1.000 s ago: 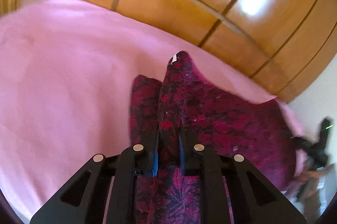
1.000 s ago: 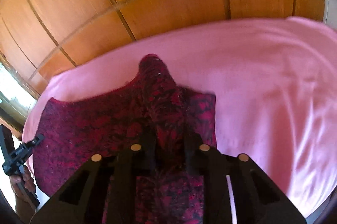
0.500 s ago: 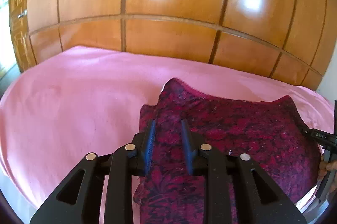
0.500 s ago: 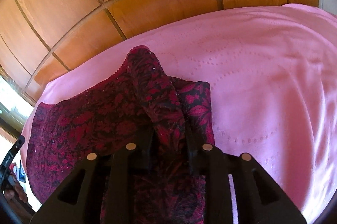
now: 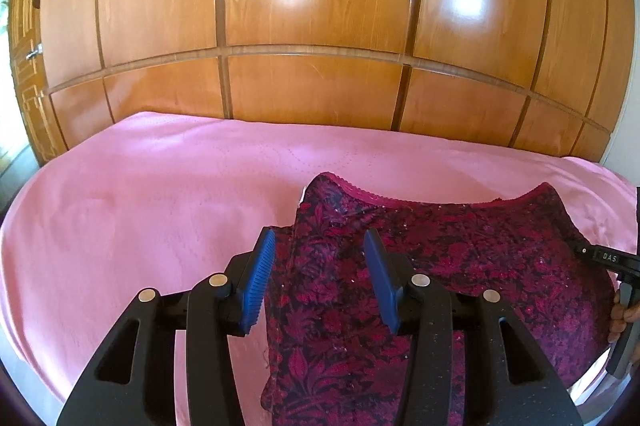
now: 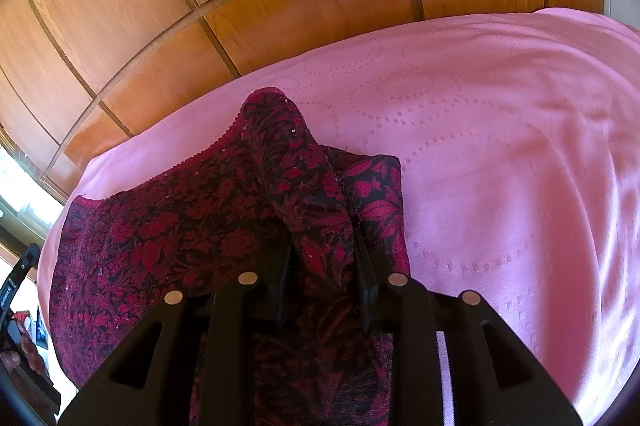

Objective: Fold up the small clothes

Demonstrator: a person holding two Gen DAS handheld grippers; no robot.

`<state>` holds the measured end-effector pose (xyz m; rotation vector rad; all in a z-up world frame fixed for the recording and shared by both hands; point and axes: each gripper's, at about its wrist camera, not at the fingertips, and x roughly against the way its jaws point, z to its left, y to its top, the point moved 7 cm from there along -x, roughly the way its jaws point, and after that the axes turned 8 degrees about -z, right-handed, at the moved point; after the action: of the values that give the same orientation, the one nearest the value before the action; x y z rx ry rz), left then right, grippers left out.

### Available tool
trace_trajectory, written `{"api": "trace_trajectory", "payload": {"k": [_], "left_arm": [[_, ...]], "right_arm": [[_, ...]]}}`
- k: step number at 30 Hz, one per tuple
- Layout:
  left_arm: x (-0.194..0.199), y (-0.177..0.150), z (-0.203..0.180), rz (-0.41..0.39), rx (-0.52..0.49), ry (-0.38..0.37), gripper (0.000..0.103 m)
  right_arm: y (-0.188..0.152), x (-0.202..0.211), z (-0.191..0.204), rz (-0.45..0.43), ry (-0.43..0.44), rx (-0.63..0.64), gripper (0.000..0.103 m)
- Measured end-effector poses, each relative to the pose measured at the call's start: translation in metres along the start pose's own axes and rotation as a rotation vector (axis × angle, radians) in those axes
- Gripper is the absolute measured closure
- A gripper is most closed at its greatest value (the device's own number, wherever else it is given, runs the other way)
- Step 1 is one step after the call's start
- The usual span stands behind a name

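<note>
Behind everything, glossy wooden wardrobe panels (image 5: 312, 6) fill the far side of the room, their orange-brown doors catching two bright patches of light. Below them spreads a pink bedspread (image 5: 140, 194), smooth for the most part and stitched with rings of small dots that show plainly in the right wrist view (image 6: 460, 94). On it lies the small garment (image 5: 460, 258), a dark red and black floral piece with a scalloped pink trim along its far edge; most of it rests flat on the spread, toward the near side of the bed. One corner of the garment (image 6: 304, 178) is raised in a ridge and runs back between the black fingers of the right gripper (image 6: 324, 258), which is clamped tight on that cloth. The left gripper (image 5: 320, 278) hangs just above the garment's left edge with its jaws spread wide, the ribbed blue pads (image 5: 258, 286) bare and nothing between them. At the right edge of the left wrist view the other tool (image 5: 616, 266) shows, with fingers of the hand (image 5: 622, 314) around its handle.
</note>
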<state>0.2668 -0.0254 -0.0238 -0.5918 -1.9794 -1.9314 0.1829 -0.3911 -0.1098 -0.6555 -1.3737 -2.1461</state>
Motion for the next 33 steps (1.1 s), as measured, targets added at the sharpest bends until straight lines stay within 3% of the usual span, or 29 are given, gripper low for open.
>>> {"api": "trace_trajectory", "payload": {"k": [23,27,30,33], "left_arm": [[-0.058,0.000,0.026,0.105,0.032,0.033,0.058],[-0.086,-0.008,0.036,0.162,0.066,0.054,0.058],[-0.119,-0.029,0.045,0.251,0.109,0.054,0.052],[-0.127,-0.032,0.054,0.275,0.178,0.048,0.045]], "right_arm": [[0.000,-0.004,0.004,0.000,-0.004,-0.007,0.075],[0.003,-0.010,0.004,0.016,-0.010,-0.010,0.075],[0.004,-0.016,0.000,0.036,0.009,-0.054,0.075],[0.007,-0.019,-0.003,0.054,0.034,-0.086,0.074]]}}
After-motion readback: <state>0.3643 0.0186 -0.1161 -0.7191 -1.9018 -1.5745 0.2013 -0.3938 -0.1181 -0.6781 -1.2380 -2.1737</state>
